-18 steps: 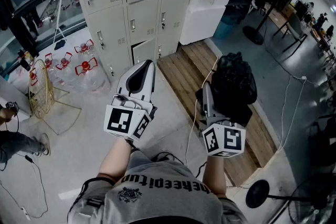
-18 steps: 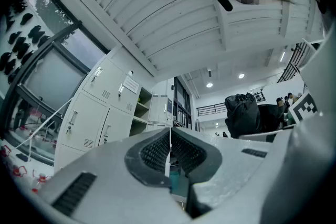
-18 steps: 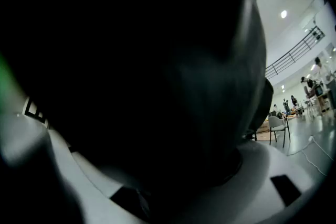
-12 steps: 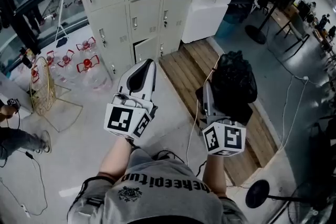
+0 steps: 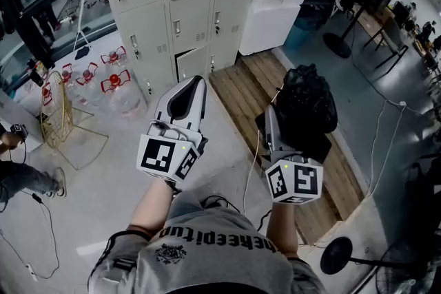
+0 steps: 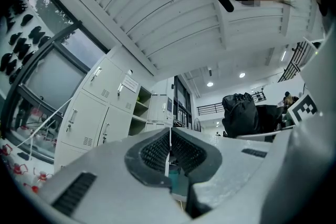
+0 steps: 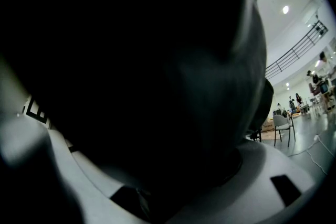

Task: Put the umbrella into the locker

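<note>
The black umbrella is off the floor, pinched between the fingers of the right gripper and held above the wooden platform, well apart from the lockers it is meant for. In the right gripper view its dark mass fills the gap between the fingers, which stand wide around it. The left gripper carries nothing; its ribbed fingers are pressed together. The main risk looks like the grip itself. The umbrella is a soft, crumpled bundle of loose cloth, not a firm rod, so the fingers may be squeezing folds only, and the bundle could sag or slide out on the way. Slack cloth could also snag on a sheet-metal door edge or on a latch handle, so that the umbrella ends up half in. One low door seems ajar, yet it probably needs swinging wider first, and hard, closed fingers could slip off the thin, smooth panel. A white cable trails over the pale, glossy floor near the platform's slatted edge, and a foot could catch on either. The lockers are boxy, beige and painted, with small vent slots.
</note>
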`<state>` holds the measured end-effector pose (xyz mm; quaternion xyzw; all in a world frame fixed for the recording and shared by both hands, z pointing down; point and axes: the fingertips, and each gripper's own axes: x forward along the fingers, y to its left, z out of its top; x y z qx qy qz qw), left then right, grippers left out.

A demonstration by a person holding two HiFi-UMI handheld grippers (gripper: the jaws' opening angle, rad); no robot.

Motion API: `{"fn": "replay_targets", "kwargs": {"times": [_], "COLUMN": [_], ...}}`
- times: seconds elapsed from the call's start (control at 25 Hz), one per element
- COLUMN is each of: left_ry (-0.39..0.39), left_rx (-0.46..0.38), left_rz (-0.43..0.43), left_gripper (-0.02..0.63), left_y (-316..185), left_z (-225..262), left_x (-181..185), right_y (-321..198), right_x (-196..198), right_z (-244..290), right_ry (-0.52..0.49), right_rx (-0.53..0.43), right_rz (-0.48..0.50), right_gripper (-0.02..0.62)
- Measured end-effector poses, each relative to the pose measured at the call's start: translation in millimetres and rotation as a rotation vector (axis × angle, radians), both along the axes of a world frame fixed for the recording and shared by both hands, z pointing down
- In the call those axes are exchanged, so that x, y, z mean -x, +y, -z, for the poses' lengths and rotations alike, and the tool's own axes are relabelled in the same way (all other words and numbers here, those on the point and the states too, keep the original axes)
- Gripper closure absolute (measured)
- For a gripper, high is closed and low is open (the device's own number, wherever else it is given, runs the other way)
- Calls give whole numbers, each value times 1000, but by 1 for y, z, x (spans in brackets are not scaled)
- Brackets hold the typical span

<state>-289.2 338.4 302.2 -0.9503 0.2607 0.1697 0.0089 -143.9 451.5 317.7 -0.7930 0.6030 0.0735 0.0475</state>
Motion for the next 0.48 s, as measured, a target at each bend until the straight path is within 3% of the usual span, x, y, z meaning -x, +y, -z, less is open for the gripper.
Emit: {"fn": "replay_targets", "kwargs": {"times": [0.32,0.48], "left_ry": [-15,-14], "left_rx": [-11,-13], "left_rz": [-9,-11], "left_gripper": [594,594], "left_y": [10,2], "left_z": [-3,-3], "left_x": [-13,-22], "right_y": [1,-9], "right_x": [-5,-12], "right_z": [-2,-7], "right_ry": [59,28], "right_rx": [19,23], "right_rz": [41,51], "right_gripper": [310,310]}}
